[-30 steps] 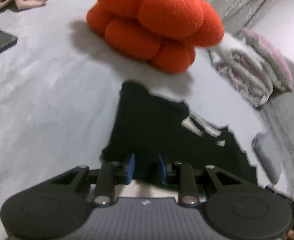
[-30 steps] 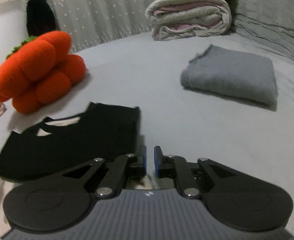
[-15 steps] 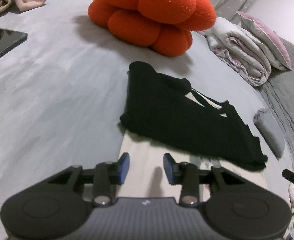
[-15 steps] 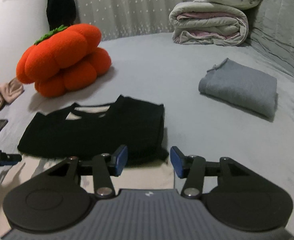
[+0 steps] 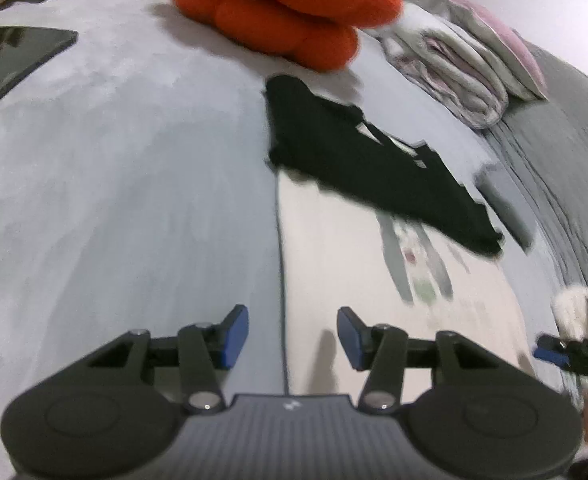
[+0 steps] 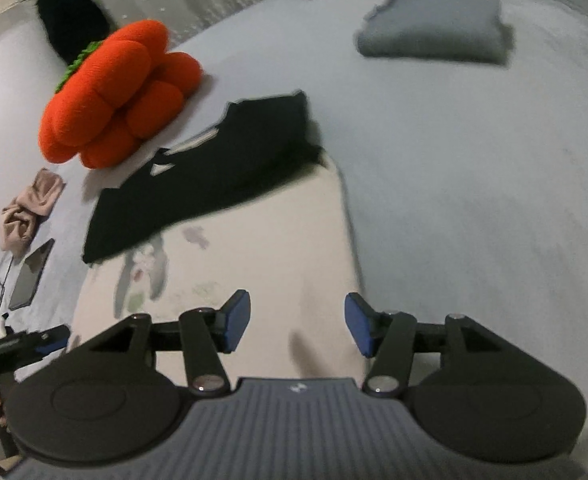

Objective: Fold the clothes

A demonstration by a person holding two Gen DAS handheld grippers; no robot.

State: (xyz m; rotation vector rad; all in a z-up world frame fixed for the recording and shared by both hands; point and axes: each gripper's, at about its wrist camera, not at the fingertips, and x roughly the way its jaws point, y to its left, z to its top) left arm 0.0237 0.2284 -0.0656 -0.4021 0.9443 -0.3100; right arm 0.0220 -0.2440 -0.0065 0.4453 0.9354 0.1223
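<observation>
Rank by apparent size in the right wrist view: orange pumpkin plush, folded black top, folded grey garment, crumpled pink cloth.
1. Folded black top
2. Orange pumpkin plush, close behind it
3. Folded grey garment, farther off, so true size unsure
4. Crumpled pink cloth

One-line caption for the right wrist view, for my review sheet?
Right gripper, jaws opening and empty, above a cream printed garment overlapped by a folded black top on a grey bed.

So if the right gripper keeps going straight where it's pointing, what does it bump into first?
Probably the cream cloth lying right ahead of the right gripper, whose opening jaws hold nothing. The black top lies farther on; depth is hard to judge.
</observation>
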